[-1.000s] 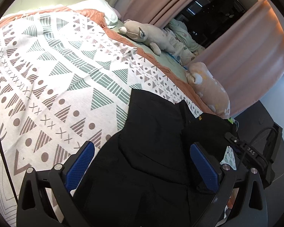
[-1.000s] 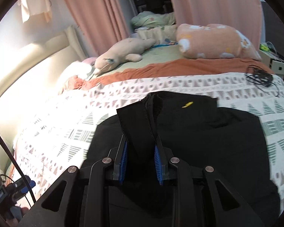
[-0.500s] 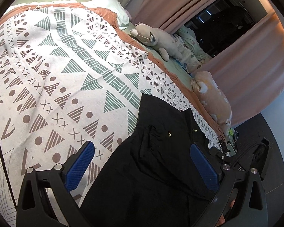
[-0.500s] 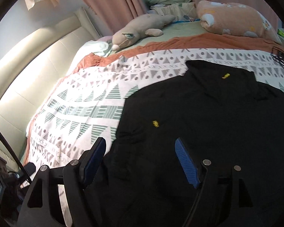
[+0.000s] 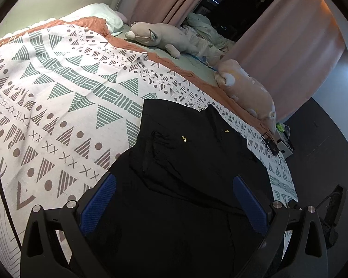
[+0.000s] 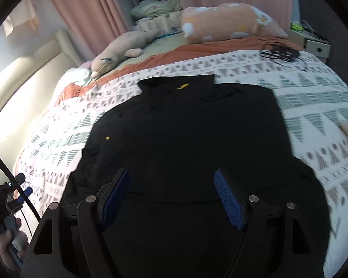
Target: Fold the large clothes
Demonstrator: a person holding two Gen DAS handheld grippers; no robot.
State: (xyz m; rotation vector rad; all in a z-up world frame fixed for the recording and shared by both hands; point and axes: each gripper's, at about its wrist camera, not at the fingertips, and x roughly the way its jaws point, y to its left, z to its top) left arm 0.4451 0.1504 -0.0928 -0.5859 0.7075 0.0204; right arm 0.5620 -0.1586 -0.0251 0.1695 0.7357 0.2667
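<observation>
A large black garment (image 5: pixel 185 180) (image 6: pixel 185 139) with small yellow marks lies spread on the patterned bed cover (image 5: pixel 58 97) (image 6: pixel 313 97). One side of it is folded over the body, forming a ridge in the left wrist view. My left gripper (image 5: pixel 174 199) hovers open above the garment's near part, nothing between its blue pads. My right gripper (image 6: pixel 171 194) is also open over the garment's lower half, empty. At the bottom left of the right wrist view a hand holds the other gripper (image 6: pixel 2 199).
A beige plush animal (image 5: pixel 160 37) (image 6: pixel 118 51) and a peach plush pillow (image 5: pixel 248 92) (image 6: pixel 227 23) lie along the far side of the bed. A black cable bundle (image 6: pixel 279 53) rests on the cover near a box (image 6: pixel 313 42). Pink curtains (image 5: pixel 290 46) hang behind.
My right gripper let go of the raised fold of black cloth, opened wide and drew back; the fold now lies flat. The left gripper stayed open and shifted slightly.
</observation>
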